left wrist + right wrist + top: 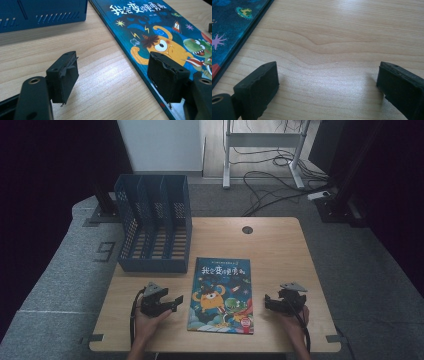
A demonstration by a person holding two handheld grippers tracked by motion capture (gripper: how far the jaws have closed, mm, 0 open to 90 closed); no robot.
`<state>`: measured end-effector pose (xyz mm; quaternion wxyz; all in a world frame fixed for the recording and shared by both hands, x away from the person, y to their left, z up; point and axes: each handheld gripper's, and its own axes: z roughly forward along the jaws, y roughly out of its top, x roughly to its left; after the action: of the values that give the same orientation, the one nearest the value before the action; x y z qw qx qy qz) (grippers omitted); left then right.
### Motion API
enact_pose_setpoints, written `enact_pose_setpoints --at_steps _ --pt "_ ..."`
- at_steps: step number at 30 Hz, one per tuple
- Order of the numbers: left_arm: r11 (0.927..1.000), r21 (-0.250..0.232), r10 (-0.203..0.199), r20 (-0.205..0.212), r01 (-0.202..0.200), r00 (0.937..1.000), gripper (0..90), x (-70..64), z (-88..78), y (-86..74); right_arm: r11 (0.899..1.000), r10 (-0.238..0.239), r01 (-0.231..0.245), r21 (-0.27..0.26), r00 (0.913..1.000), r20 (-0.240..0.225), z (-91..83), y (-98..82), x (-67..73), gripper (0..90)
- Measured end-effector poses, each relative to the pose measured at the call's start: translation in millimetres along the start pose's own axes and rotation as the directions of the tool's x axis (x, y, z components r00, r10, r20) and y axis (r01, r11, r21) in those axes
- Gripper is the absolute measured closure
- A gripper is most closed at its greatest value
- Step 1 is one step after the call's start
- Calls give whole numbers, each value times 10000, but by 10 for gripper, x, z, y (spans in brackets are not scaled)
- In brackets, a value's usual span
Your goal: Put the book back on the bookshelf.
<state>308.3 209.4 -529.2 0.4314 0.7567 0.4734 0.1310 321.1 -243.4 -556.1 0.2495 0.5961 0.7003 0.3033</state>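
Observation:
A blue picture book (222, 295) with a yellow cartoon monster on its cover lies flat in the middle of the wooden table (280, 245). My left gripper (172, 303) sits just left of the book, jaws apart, pointing toward the book's left edge. In the left gripper view the book (155, 32) lies ahead and to the right of the gripper (115, 77), whose jaws have only bare wood between them. My right gripper (268, 301) rests right of the book, open. In the right gripper view the gripper (324, 85) stands wide over bare table, with the book's corner (229, 30) at the left.
A dark blue slotted file rack (152, 222) stands upright at the table's back left, seen low in the left gripper view as the rack (42, 12). A round cable hole (247, 229) sits near the far edge. Cables and desk legs lie on the floor beyond.

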Motion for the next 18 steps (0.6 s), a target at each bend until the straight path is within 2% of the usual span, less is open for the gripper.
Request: enact_pose_setpoints --at_steps 13,16,18 --pt "10000 -39 -58 89 58 9999 241 -8 -22 10 9997 193 -192 -153 9998 97 -15 -6 -13 84" --pt "9999 -100 -73 142 75 9999 241 -12 -27 13 9988 439 -440 -225 9990 -65 -20 2 -35 85" --pt "9999 -128 -67 193 69 9998 241 -20 -30 14 9974 661 -675 -242 9965 -512 -43 15 -55 87"
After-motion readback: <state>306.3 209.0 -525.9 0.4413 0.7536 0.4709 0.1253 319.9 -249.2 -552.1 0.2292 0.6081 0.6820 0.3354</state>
